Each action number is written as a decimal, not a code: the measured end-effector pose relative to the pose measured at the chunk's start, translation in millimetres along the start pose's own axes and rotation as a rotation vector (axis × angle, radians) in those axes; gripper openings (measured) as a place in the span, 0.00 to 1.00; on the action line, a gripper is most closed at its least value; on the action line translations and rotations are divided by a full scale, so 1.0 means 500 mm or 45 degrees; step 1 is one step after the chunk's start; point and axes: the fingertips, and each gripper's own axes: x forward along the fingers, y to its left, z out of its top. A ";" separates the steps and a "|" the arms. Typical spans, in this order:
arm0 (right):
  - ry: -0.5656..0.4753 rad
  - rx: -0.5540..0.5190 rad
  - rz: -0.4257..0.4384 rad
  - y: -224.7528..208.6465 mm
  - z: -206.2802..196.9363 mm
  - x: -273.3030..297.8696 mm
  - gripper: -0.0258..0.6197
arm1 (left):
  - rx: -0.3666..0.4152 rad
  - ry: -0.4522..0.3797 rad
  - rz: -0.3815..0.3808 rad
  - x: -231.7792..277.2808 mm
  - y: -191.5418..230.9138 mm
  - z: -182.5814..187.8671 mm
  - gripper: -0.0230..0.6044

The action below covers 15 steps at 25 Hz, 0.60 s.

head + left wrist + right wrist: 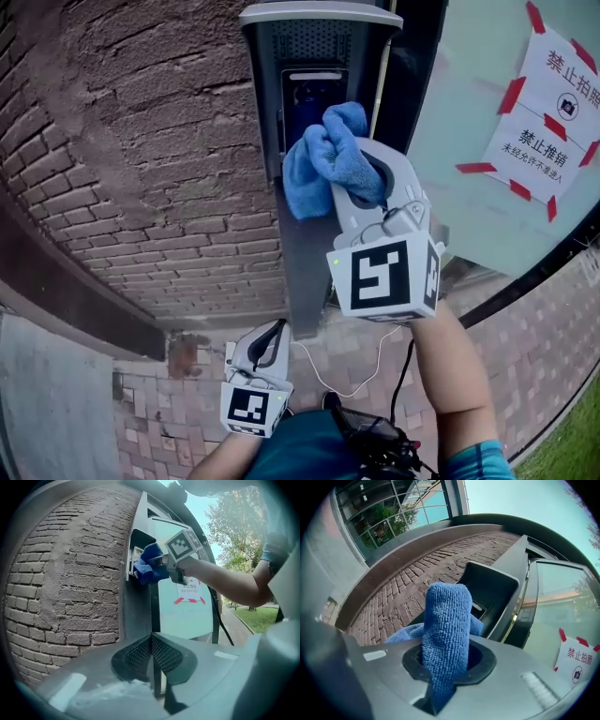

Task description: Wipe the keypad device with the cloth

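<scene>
Right gripper (364, 180) pinches the blue cloth (317, 161), held against the keypad device (314, 66) at 12 o'clock, beside the brick wall (141, 141). Left gripper (269, 336) at 6 o'clock — jaws pressed together, nothing between them.

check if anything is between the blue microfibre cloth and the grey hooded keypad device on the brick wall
Nothing visible does: the blue microfibre cloth, clamped in the right gripper, sits at the recess of the grey hooded keypad device.

Pale grey right gripper (362, 176) bears black-and-white marker cube (386, 275); teal sleeve (478, 461).
</scene>
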 end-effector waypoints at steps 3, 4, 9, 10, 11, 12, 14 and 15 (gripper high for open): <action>0.035 0.037 0.029 0.031 -0.026 0.000 0.12 | 0.000 0.001 -0.007 0.004 -0.001 -0.002 0.02; 0.045 0.053 0.036 0.040 -0.033 -0.001 0.12 | 0.001 0.001 -0.010 0.006 -0.002 -0.002 0.02; 0.037 0.050 0.059 0.057 -0.029 -0.006 0.12 | -0.001 0.006 -0.017 0.007 -0.006 -0.006 0.02; 0.011 0.037 0.054 0.052 -0.013 -0.009 0.12 | -0.004 0.006 -0.013 0.007 -0.005 -0.006 0.02; -0.024 0.025 0.042 0.045 0.009 -0.013 0.12 | -0.006 0.005 -0.009 0.005 -0.003 -0.007 0.02; -0.062 0.016 0.026 0.035 0.033 -0.016 0.12 | -0.007 0.002 -0.004 0.004 0.000 -0.006 0.02; -0.132 0.011 -0.011 0.011 0.079 -0.019 0.12 | -0.006 -0.004 0.007 -0.001 0.005 -0.004 0.02; -0.159 0.018 -0.028 -0.002 0.098 -0.017 0.12 | -0.005 -0.006 0.013 -0.003 0.008 -0.003 0.02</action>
